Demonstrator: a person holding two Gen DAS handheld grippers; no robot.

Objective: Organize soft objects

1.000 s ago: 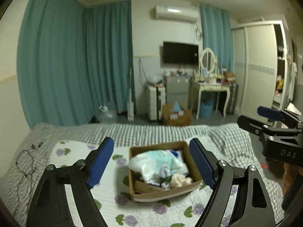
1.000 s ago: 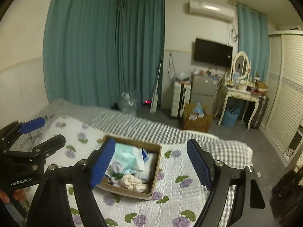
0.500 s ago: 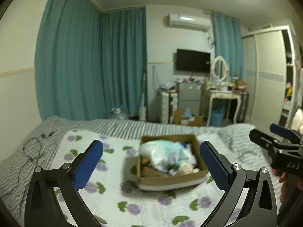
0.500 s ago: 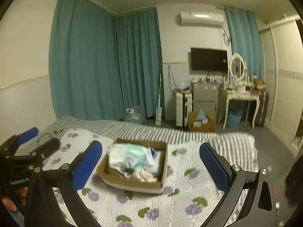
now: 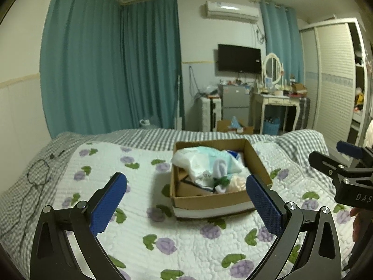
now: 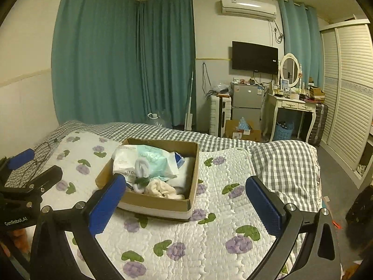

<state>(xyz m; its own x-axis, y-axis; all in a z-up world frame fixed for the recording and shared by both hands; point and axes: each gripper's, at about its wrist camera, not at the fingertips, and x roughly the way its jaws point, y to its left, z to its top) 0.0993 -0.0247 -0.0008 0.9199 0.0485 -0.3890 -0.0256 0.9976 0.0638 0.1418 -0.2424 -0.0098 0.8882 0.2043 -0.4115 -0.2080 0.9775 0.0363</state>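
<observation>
both grippers hover before the brown cardboard box (image 5: 211,200) of soft items.
left gripper (image 5: 186,200) and right gripper (image 6: 184,200) gape wide, empty; approach frame-centre, pinch one loose item.

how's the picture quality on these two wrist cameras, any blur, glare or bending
Left wrist view: dim indoor light, cardboard box and quilt slightly soft, air conditioner catches ceiling glare, wardrobe bowed by fisheye. Right wrist view: sharper on the box, dark vignetted corners, curtains curve.
</observation>
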